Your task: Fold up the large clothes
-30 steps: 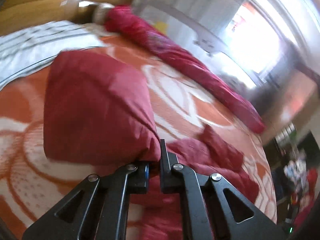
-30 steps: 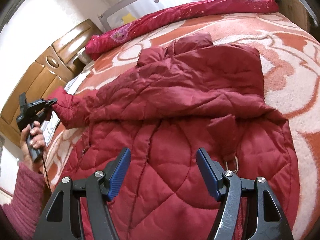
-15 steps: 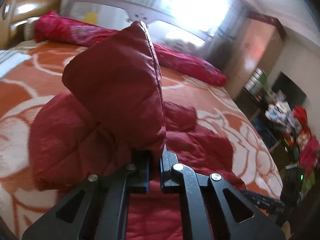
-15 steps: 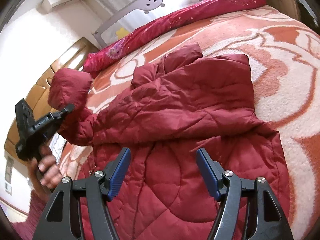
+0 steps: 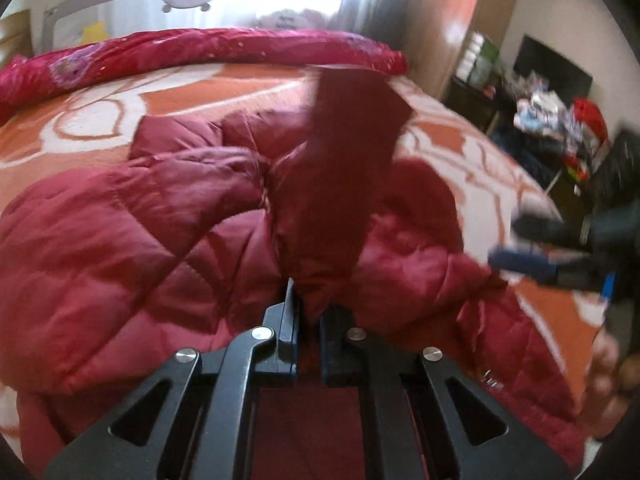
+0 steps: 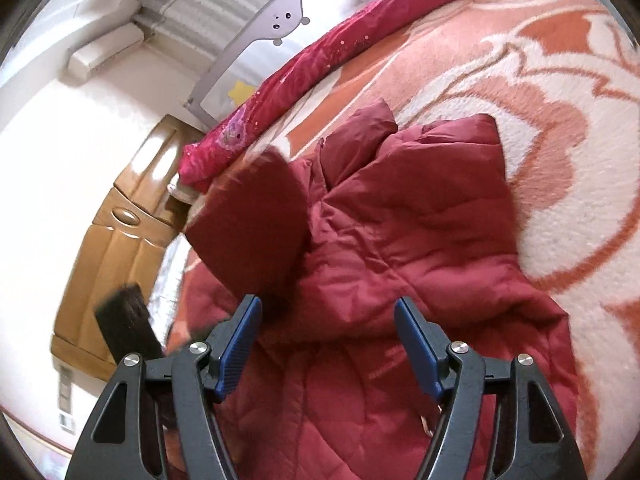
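A large dark red quilted jacket (image 6: pixel 420 240) lies spread on the bed; it also fills the left wrist view (image 5: pixel 140 264). My left gripper (image 5: pixel 308 312) is shut on the jacket's sleeve cuff (image 5: pixel 340 184) and holds the sleeve lifted over the jacket's body. That raised sleeve (image 6: pixel 256 216) shows at the left in the right wrist view. My right gripper (image 6: pixel 328 344) is open and empty, hovering above the lower middle of the jacket. It appears blurred at the right edge of the left wrist view (image 5: pixel 560 248).
The bed has an orange and white patterned blanket (image 6: pixel 560 80). A rolled magenta quilt (image 6: pixel 340 52) lies along the far side by a grey bed rail (image 6: pixel 280 12). A wooden headboard (image 6: pixel 120 248) is at the left. Cluttered shelves (image 5: pixel 552 120) stand beyond the bed's right side.
My left gripper has carried the sleeve up from the bed's left side and swung it across over the jacket. My right gripper has stayed open, moving a little closer to the jacket.
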The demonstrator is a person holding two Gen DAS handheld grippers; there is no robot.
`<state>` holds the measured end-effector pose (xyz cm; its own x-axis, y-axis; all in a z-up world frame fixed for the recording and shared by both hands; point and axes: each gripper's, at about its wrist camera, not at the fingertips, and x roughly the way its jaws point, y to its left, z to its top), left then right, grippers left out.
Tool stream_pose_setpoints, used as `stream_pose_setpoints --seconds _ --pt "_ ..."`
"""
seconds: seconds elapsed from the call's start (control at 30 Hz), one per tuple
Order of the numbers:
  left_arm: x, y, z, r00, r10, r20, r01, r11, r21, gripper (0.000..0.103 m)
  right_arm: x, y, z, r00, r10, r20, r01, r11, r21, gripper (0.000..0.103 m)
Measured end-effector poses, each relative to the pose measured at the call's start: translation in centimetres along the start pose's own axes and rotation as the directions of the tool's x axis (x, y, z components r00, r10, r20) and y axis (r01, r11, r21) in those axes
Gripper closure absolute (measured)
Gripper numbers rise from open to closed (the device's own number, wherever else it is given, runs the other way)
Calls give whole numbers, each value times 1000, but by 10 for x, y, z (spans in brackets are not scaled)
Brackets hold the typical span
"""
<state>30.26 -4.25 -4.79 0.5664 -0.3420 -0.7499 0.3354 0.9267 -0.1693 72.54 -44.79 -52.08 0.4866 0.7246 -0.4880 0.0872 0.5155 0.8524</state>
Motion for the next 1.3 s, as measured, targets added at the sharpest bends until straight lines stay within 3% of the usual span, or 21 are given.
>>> stream_pose_setpoints --seconds 0.1,0.27,0.4,0.47,0.5,0.6,0.73,0.9,1.03,1.2,1.3 --pt "6 -6 -3 1000 20 -20 -20 999 29 98 13 -4 13 997 71 -16 -70 996 54 1" --pt "11 -15 0 998 46 -35 -43 997 68 98 46 -3 32 985 162 -63 -152 979 137 1" --pt "16 -24 -12 996 74 -40 -70 993 100 98 68 -1 42 982 163 -98 -145 975 165 2" --pt "17 -23 -13 996 73 -45 -68 992 104 98 76 -3 43 983 136 -120 -116 980 161 11" --pt "15 -23 -13 996 72 -51 -67 992 105 97 81 -2 45 985 109 -135 -89 985 148 38" --pt "6 -17 -14 996 48 -76 -42 996 80 91 84 -4 48 987 47 -155 -28 992 125 78" --pt "-30 3 -13 997 -47 -58 46 999 -7 90 78 -8 46 992 9 -127 4 995 96 86" --pt "-71 48 -1 1000 4 26 -1 994 -107 90 44 -4 51 998 19 -62 -16 999 47 89" --pt "-70 91 7 998 62 22 -56 979 -196 90 8 0 57 999 47 -5 -47 999 -5 90" --pt "-41 126 5 998 31 -45 -42 964 -263 90 7 -16 52 996 -88 -12 88 994 -61 91" --pt "-23 134 -4 996 -22 -82 -2 960 -282 90 24 -32 47 979 -203 -25 200 975 -92 91"
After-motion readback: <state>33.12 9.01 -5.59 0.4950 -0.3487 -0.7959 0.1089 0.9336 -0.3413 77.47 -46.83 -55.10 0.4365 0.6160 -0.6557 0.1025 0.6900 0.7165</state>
